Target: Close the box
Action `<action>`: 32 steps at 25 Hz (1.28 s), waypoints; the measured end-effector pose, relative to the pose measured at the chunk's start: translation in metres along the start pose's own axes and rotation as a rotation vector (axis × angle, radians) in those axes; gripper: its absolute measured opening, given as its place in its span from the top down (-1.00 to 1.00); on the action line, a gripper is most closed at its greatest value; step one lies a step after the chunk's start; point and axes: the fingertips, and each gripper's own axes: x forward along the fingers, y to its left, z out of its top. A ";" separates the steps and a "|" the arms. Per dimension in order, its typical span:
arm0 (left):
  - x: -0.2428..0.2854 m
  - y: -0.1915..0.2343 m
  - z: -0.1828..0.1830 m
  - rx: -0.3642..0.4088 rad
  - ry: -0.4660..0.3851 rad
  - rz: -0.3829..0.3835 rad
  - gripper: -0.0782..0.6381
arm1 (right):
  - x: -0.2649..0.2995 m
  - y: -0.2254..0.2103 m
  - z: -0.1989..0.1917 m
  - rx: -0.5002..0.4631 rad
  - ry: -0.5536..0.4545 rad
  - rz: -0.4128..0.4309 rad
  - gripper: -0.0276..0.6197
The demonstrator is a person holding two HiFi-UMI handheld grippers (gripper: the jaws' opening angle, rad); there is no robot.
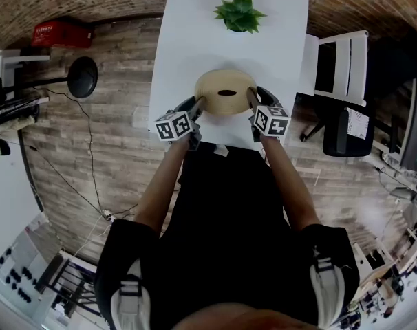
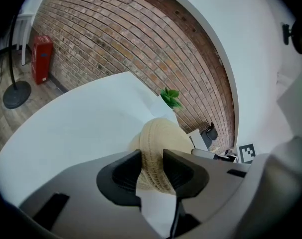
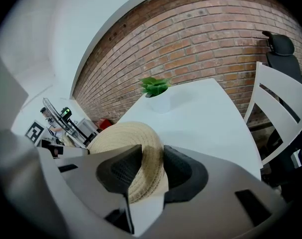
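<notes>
Head view: the round woven box [image 1: 226, 91] is over the near part of the white desk [image 1: 195, 40], with a potted plant [image 1: 239, 11] well behind it. The left gripper [image 1: 197, 106] has its left side and the right gripper [image 1: 252, 103] its right. Both sets of jaws are clamped on the woven rim.

"What's standing on that white counter [image 1: 188, 40], at the far end?"

"Just a small green plant [image 1: 239, 11] in a pale pot, close to the far edge."

"And round about?"

"Wood-plank floor [image 1: 119, 136]. Off to the left, a red case [image 1: 60, 33] sits at the foot of the brick wall [image 2: 116, 39], with a black round-footed stand [image 1: 82, 76] near it and a thin cable [image 1: 91, 163] trailing nearer. On the right, a white chair [image 1: 343, 64] stands beside the counter, with a black office chair [image 1: 349, 133] next to it."
</notes>
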 end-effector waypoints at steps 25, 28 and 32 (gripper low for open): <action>0.002 0.011 -0.008 0.095 0.000 0.077 0.34 | 0.008 0.000 0.003 -0.075 0.013 0.069 0.51; 0.000 0.013 -0.011 0.109 0.001 0.078 0.33 | 0.008 0.001 0.002 -0.082 0.015 0.076 0.50; 0.000 0.013 -0.011 0.104 0.004 0.059 0.33 | 0.007 0.001 0.002 -0.078 0.007 0.071 0.50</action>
